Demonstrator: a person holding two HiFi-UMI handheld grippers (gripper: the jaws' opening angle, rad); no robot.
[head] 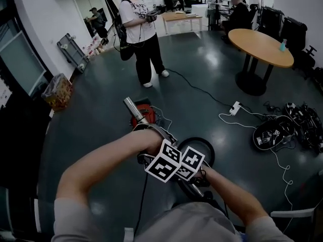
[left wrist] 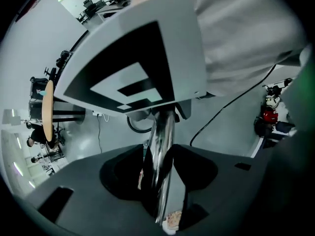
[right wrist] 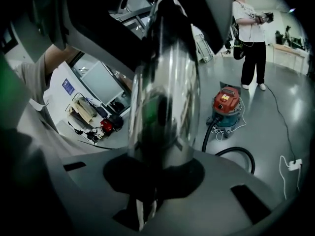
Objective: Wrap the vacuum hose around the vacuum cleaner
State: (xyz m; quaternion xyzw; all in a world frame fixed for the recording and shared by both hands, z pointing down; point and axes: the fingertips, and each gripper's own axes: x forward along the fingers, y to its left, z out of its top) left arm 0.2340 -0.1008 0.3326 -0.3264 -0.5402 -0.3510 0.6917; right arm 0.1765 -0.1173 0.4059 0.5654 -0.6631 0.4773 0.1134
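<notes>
Only your right gripper view shows the red-and-teal drum vacuum cleaner (right wrist: 227,104) whole, on the floor (right wrist: 275,127) with its black hose (right wrist: 235,149) curving beside it; in the head view the chrome wand tube (head: 134,108) crosses it. Your right gripper (right wrist: 147,191) clamps that tube; your left gripper (left wrist: 158,161) has its jaws apart around it. The vacuum's yellow label (right wrist: 225,97) is too small to read.

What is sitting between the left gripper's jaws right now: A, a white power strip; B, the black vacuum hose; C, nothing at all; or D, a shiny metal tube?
D: in the left gripper view a shiny metal tube runs lengthwise between the jaws of the left gripper.
</notes>
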